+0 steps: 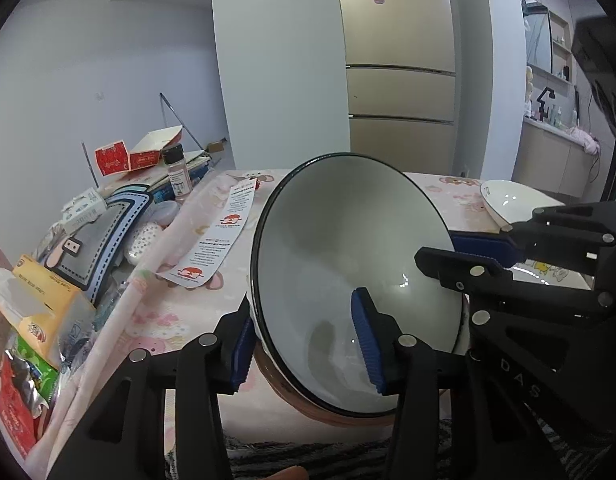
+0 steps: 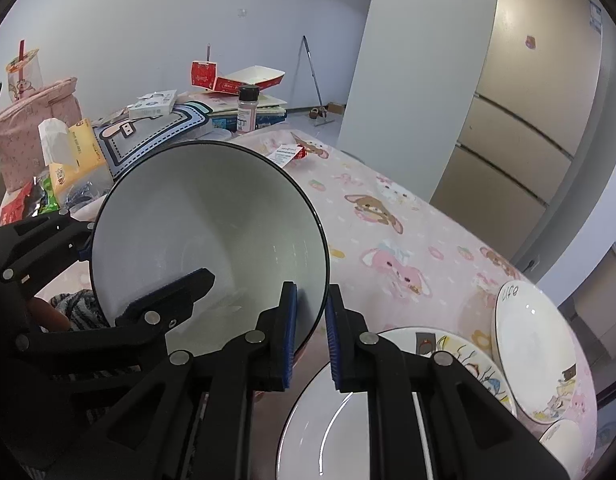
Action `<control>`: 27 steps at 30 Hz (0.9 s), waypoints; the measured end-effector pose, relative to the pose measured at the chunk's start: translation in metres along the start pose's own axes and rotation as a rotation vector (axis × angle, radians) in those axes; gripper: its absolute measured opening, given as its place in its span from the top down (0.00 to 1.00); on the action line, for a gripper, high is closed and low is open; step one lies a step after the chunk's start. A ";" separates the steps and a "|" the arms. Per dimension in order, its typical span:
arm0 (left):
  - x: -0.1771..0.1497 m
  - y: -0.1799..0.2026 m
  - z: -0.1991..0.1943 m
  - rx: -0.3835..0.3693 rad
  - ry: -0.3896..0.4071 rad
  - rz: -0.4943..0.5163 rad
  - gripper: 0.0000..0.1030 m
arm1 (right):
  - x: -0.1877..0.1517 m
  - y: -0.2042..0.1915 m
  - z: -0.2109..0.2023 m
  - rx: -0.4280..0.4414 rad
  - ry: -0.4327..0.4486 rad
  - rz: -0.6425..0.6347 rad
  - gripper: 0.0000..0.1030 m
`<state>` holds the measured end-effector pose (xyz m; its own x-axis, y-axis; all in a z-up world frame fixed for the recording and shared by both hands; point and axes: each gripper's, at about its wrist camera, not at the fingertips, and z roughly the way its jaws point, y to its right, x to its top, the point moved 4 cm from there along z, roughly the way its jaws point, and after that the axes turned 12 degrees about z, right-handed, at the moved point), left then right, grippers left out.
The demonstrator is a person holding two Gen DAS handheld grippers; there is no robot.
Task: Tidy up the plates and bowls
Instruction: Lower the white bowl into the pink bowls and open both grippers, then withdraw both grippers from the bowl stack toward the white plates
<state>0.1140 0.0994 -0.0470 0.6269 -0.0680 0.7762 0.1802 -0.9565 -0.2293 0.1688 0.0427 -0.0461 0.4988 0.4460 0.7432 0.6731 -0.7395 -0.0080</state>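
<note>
A large white bowl [image 1: 348, 264] with a thin black rim is held tilted above the pink table; it also shows in the right wrist view [image 2: 196, 232]. My left gripper [image 1: 304, 344] is shut on its near rim, one blue pad inside and one outside. My right gripper [image 2: 310, 336] is shut on the opposite rim the same way. In the left wrist view the right gripper [image 1: 508, 256] reaches in from the right. Under the right gripper lie a black-rimmed white plate [image 2: 320, 428], a cartoon plate [image 2: 460, 356] and a white "life" dish [image 2: 536, 348].
The table has a pink cartoon cloth [image 2: 388, 232]. Its left end is crowded: tissue box [image 1: 44, 300], grey pouch [image 1: 96, 236], spice bottle [image 1: 178, 172], red boxes [image 1: 128, 158], paper leaflet [image 1: 220, 236]. A white dish [image 1: 508, 198] sits far right. A fridge [image 1: 400, 68] stands behind.
</note>
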 end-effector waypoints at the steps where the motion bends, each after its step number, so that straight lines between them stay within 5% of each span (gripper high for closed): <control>1: 0.000 0.000 -0.001 -0.002 0.002 -0.002 0.47 | 0.000 0.001 0.000 0.008 -0.009 0.013 0.88; 4: 0.000 -0.011 -0.005 0.115 -0.001 -0.029 0.13 | 0.000 0.005 0.000 0.037 -0.026 0.046 0.92; 9: -0.001 -0.021 0.002 -0.019 -0.004 -0.103 0.10 | 0.001 0.011 -0.002 0.087 -0.028 0.090 0.93; 14: 0.000 -0.019 0.000 -0.018 0.007 -0.096 0.10 | 0.002 0.013 -0.001 0.109 -0.027 0.112 0.93; 17: 0.000 -0.021 -0.002 -0.004 0.017 -0.107 0.00 | 0.004 0.020 -0.003 0.121 -0.005 0.146 0.90; 18: 0.000 -0.023 -0.003 -0.007 0.024 -0.115 0.00 | 0.004 0.022 -0.003 0.129 0.000 0.159 0.86; 20: -0.001 -0.025 -0.004 -0.033 0.039 -0.129 0.00 | 0.006 0.028 -0.003 0.093 0.021 0.178 0.56; 23: 0.001 -0.026 -0.008 -0.036 0.055 -0.140 0.00 | 0.008 0.042 -0.005 0.069 0.056 0.213 0.26; 27: 0.002 -0.024 -0.010 -0.033 0.070 -0.138 0.00 | 0.010 0.059 -0.005 0.108 0.076 0.263 0.01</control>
<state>0.1036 0.1193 -0.0337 0.5436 0.0461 0.8381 0.2350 -0.9669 -0.0992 0.2111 0.0011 -0.0359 0.6244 0.2039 0.7541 0.5824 -0.7648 -0.2754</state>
